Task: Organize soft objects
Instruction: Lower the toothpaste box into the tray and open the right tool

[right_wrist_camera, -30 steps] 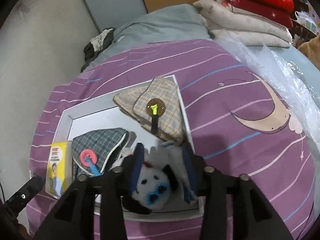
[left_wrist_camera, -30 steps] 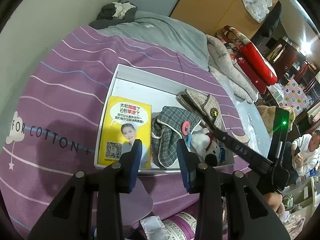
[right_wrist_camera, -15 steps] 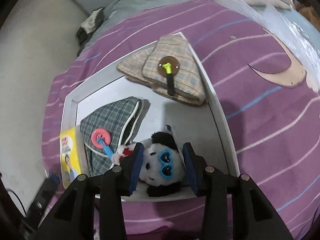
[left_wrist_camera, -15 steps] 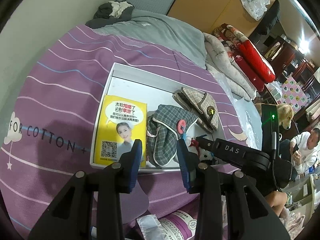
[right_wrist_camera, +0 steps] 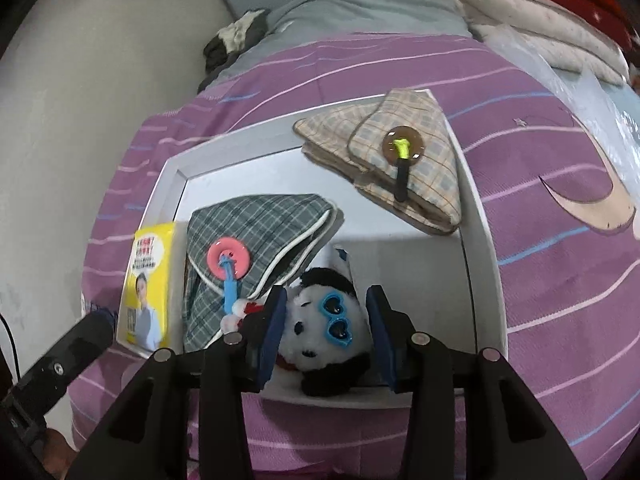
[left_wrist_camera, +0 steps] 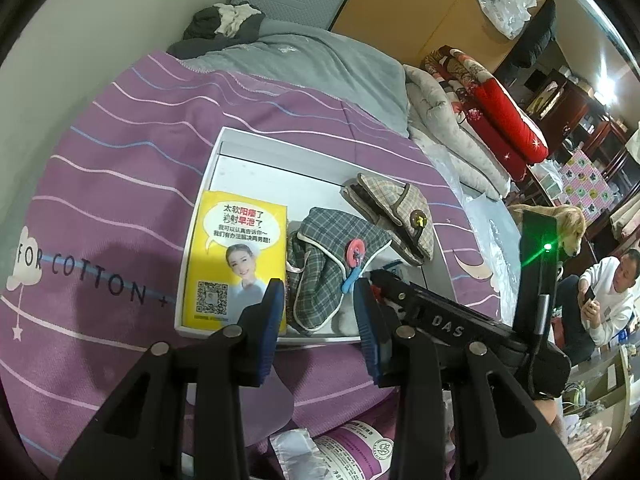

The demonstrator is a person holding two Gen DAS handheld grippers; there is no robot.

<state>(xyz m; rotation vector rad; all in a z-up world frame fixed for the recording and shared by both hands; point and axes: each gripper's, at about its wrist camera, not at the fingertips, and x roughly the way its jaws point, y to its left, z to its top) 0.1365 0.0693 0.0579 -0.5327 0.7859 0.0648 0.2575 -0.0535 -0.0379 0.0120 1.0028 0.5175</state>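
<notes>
A shallow white cardboard box [right_wrist_camera: 480, 240] lies on the purple striped bed cover [right_wrist_camera: 560, 280]. Inside the box, at its near edge, sits the small black-and-white plush panda with blue heart glasses [right_wrist_camera: 328, 332]. The right claw [right_wrist_camera: 326, 336] stands around the panda, one finger on each side; I cannot tell if the pads press it. Left of the panda in the box lies the folded grey plaid cloth pouch with a pink button [right_wrist_camera: 256, 236], and left of that the yellow printed packet [right_wrist_camera: 148, 288]. The beige checked cloth pouch with a brown button [right_wrist_camera: 400, 160] rests on the far right rim of the box. The left claw [left_wrist_camera: 320, 312] hangs apart and holds nothing, just before the near edge of the box.
</notes>
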